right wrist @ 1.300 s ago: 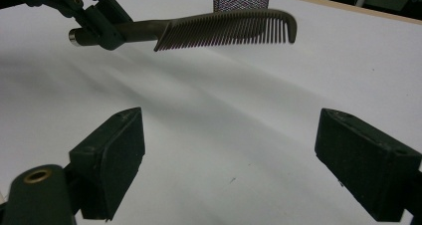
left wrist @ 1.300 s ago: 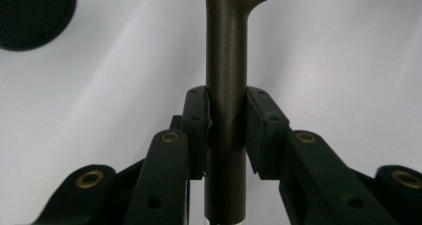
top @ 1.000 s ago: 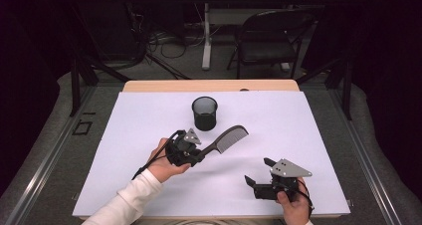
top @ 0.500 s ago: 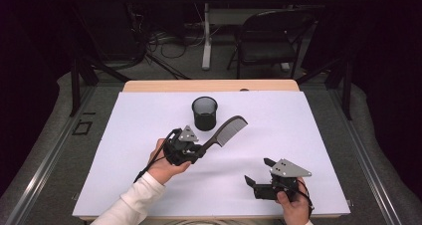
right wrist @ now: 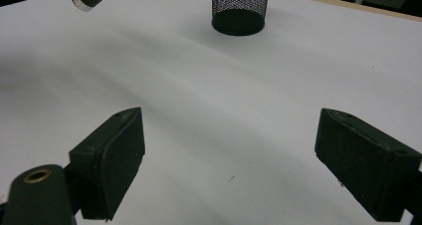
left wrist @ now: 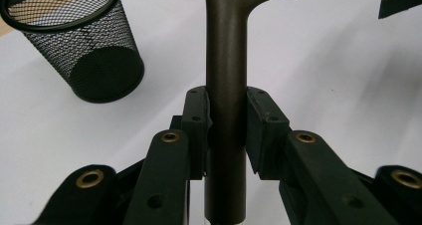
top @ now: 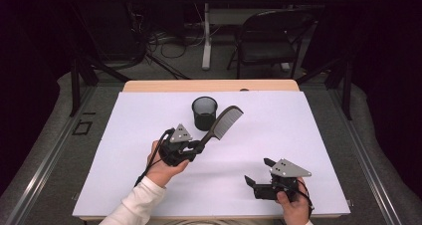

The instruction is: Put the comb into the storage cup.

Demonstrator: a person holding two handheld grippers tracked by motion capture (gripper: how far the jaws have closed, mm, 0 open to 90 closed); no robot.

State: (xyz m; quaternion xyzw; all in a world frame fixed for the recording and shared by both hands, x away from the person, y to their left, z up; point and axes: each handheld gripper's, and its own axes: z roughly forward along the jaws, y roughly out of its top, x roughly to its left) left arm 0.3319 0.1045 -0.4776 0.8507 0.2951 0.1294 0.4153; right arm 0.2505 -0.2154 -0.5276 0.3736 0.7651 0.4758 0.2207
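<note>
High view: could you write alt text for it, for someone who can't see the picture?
A person's left gripper clamps the handle of a dark comb, holding it tilted up beside a black mesh cup on a white table. The right gripper rests near the table's front edge with its jaws open and nothing between them.

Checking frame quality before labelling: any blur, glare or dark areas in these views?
High view: white table cover evenly lit, room behind dark, soft shadows. Left gripper view: dark brown plastic comb handle sharp, black wire-mesh cup slightly soft, no glare. Right gripper view: near black tongs pads blurred, broad soft shadow bands across the cover.
</note>
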